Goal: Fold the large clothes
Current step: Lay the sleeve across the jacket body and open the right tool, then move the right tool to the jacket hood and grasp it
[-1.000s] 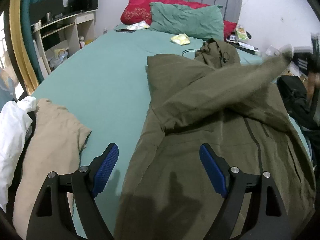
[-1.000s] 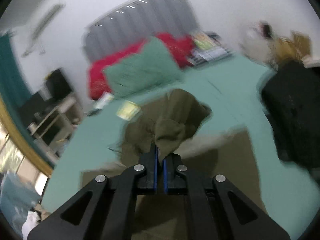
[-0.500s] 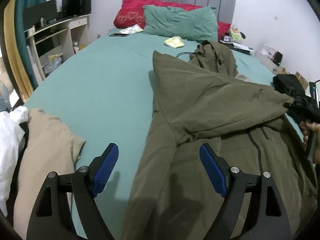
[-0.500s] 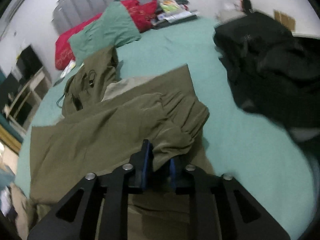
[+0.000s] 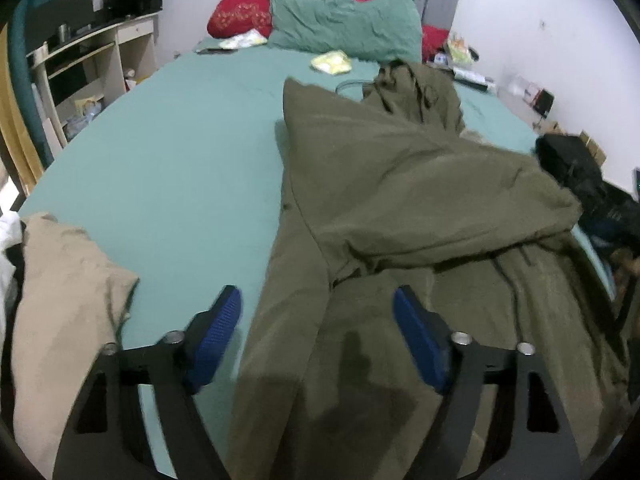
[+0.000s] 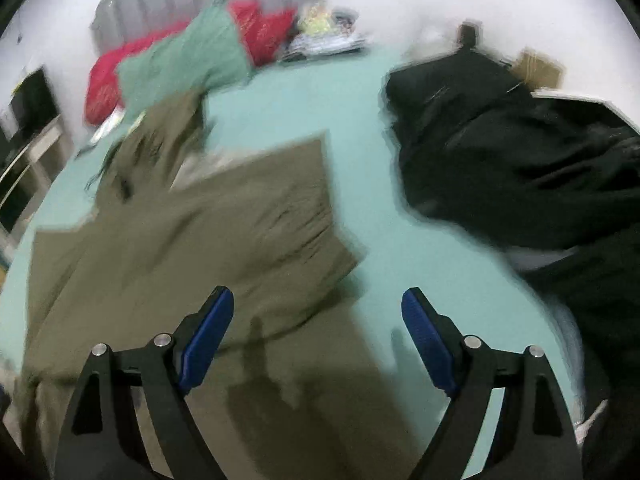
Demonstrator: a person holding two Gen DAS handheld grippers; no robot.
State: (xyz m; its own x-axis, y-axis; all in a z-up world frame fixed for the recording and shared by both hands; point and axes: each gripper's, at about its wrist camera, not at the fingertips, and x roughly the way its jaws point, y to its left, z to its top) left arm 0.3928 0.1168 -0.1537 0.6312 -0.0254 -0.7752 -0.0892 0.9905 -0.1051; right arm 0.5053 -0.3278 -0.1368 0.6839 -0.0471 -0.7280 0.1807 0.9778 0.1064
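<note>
Across the teal bed [image 5: 168, 168] we are working on the olive jacket [image 5: 400, 208], which is lying on the bed's right half with one sleeve [image 5: 460, 204] folded across its body. We are judging the fold as begun: the body and the hood [image 5: 416, 88] remain. Our left gripper [image 5: 318, 334] is closing, nothing between its pads, above the jacket's left edge. Our right gripper [image 6: 318, 332] is opening, empty. Open sheet is lying left; a black garment [image 6: 520, 168] is crowding the right.
</note>
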